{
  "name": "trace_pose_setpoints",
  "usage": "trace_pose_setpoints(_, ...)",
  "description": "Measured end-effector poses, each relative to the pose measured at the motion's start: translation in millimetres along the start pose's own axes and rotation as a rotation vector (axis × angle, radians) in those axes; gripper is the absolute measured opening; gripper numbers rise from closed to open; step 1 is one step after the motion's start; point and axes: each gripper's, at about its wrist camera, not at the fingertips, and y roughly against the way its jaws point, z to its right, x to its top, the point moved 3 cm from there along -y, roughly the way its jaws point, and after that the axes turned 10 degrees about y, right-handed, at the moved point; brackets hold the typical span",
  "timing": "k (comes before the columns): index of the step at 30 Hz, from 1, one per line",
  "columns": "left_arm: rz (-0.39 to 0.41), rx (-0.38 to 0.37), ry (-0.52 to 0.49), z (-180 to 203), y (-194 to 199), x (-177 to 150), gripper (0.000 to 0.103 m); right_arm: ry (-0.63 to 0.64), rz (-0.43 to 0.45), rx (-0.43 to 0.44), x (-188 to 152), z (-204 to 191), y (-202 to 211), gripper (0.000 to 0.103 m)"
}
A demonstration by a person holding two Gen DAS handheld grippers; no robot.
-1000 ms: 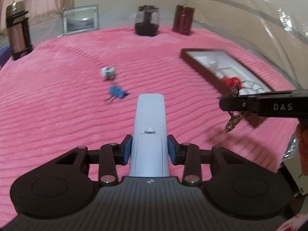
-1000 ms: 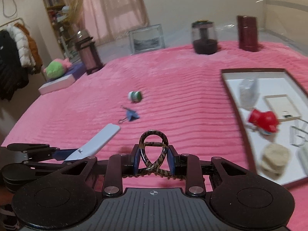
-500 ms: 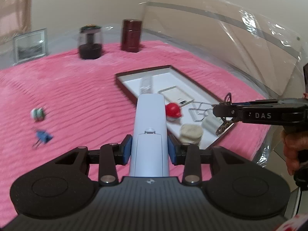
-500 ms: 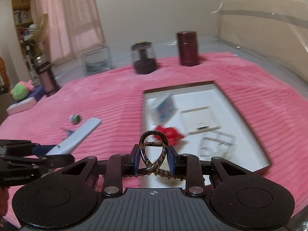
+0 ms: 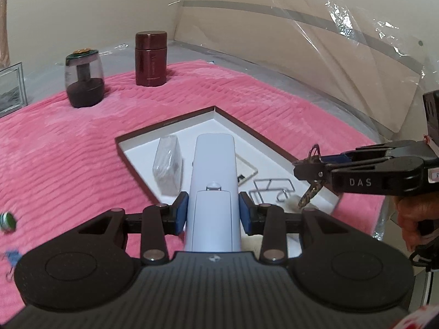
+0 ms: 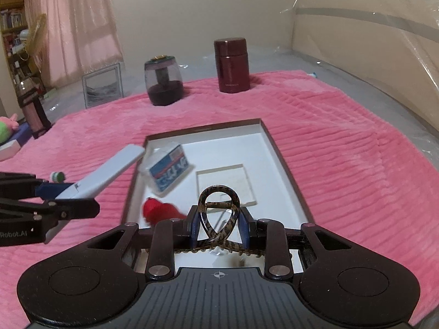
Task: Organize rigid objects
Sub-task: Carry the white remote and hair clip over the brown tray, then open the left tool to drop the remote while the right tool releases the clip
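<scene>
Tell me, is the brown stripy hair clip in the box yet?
Not yet. The hair clip is pinched in the right claw, held up over the white box, not lying in it.

Beige wall [image 6: 170, 5], pink curtains [image 6: 68, 27], pink ribbed blanket [image 6: 343, 137]

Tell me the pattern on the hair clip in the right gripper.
Brown-and-black tortoiseshell hair clip, clearest in the right wrist view.

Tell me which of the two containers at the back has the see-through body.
The rounded jar with the green lid, left of the opaque maroon canister.
</scene>
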Motion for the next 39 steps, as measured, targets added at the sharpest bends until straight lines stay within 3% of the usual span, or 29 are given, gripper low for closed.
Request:
trace_pose_setpoints(12, -0.026, 0.017, -0.030, 1.2, -82.2, 34.6, 0.033, 0.052, -0.058, 0.015, 33.2, 35.2, -71.9, 0.026)
trace_pose_setpoints(22, -0.054, 0.035, -0.054, -2.6, -128.7, 44.5, 0.033, 0.060, -0.117, 0.023, 38.1, 52.8, -112.4, 0.026)
trace_pose_setpoints(39, -0.084, 0.047, -0.094, -3.7, -156.0, 36.6, 0.033, 0.060, -0.159, 0.031, 32.4, 52.9, -137.8, 0.026)
